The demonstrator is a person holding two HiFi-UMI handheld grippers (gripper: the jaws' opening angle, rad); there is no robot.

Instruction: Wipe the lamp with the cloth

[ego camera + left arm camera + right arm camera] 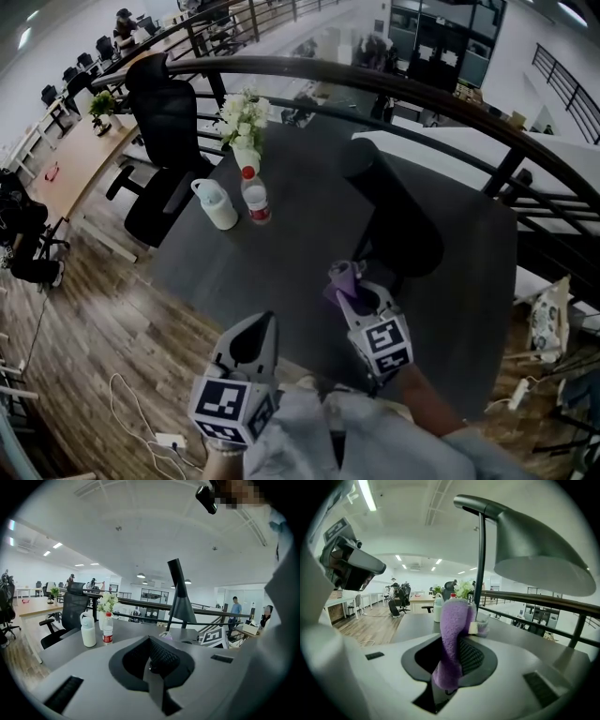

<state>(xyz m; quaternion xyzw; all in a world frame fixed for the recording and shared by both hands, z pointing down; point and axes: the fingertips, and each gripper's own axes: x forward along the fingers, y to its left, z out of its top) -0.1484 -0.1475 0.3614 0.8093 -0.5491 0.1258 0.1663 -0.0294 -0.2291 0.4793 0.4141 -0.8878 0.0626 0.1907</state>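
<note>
- The right gripper (362,298) is clamped on a purple cloth (341,277). In the right gripper view the cloth (453,634) stands up from between the closed jaws and folds over at its top.
- The black lamp (401,223) stands on the dark table (281,262) at about 1 o'clock from the right gripper, close by.
- In the right gripper view the lamp's shade (536,557) hangs at 1 to 2 o'clock above the cloth, clear of it, and its stem (481,559) rises just behind the cloth at 12 o'clock.
- The left gripper (255,339) is clenched on nothing, at 8 o'clock from the right one, over the table's near edge.
- A white jug (217,204), a red-capped bottle (255,200) and a vase of flowers (244,122) sit at 11 o'clock, well apart from the lamp.
</note>
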